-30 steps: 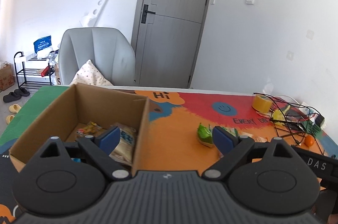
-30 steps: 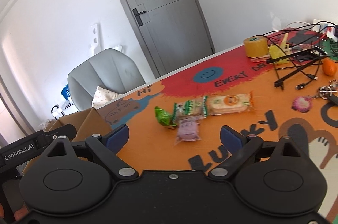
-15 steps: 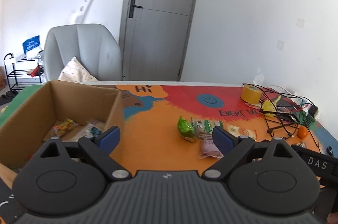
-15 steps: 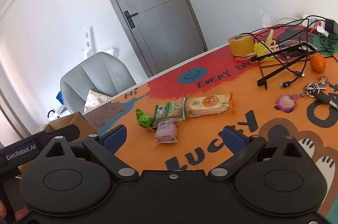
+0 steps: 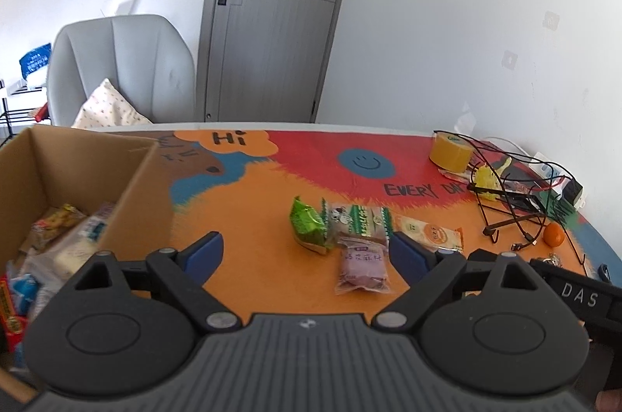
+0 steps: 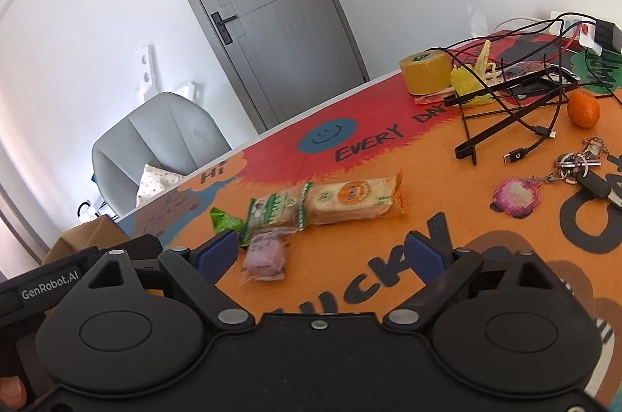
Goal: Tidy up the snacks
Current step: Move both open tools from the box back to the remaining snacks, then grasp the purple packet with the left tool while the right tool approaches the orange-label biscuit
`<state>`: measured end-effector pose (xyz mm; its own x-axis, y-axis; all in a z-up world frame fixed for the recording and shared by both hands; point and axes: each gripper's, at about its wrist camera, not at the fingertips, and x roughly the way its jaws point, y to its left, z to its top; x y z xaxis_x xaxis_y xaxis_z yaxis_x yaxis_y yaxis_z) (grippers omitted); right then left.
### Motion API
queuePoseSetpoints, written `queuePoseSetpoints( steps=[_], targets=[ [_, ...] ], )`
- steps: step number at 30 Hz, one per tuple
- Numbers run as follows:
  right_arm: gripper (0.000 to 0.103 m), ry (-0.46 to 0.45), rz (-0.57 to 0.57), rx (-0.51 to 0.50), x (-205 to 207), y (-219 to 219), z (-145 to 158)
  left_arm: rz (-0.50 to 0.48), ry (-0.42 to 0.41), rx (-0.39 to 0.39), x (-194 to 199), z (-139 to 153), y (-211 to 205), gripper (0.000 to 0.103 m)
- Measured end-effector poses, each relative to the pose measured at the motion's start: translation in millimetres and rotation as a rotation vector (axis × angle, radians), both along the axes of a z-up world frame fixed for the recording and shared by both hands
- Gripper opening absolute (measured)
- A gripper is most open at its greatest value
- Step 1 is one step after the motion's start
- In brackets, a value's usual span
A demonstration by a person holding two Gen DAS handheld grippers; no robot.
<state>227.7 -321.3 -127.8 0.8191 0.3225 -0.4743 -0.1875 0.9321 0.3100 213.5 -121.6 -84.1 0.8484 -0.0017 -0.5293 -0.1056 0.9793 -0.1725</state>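
Observation:
Four snack packets lie together on the orange table mat: a green one (image 5: 309,225), a green-and-white one (image 5: 359,219), an orange cracker pack (image 5: 427,233) and a purple one (image 5: 363,266). My left gripper (image 5: 305,250) hovers just short of them, its jaws wide and closing, gripping nothing. At the left stands a cardboard box (image 5: 144,178) with several snacks inside. My right gripper (image 6: 320,254) is also closing on nothing. The purple packet (image 6: 266,256) lies by its left fingertip, and the cracker pack (image 6: 353,200) lies beyond.
A yellow tape roll (image 5: 451,153), a black wire stand with cables (image 5: 513,206) and an orange fruit (image 5: 554,234) sit at the table's right end. Keys (image 6: 579,167) with a pink fob (image 6: 515,196) lie nearer. A grey chair (image 5: 124,70) stands behind the table.
My left gripper has swung right, away from the box and toward the packets. My right gripper has come closer to them too. The packets have not moved.

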Motion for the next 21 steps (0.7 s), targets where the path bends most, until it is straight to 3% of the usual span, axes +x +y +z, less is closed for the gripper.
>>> queuePoseSetpoints(
  steps=[19,21],
  targets=[
    [0.085,0.027,0.003,-0.003,48,-26,-19,-0.073,0.100,0.006,61,-37,-38,0.081],
    [0.085,0.020,0.008,-0.010,51,-27,-18,-0.080,0.107,0.003,66,-41,-41,0.074]
  ],
)
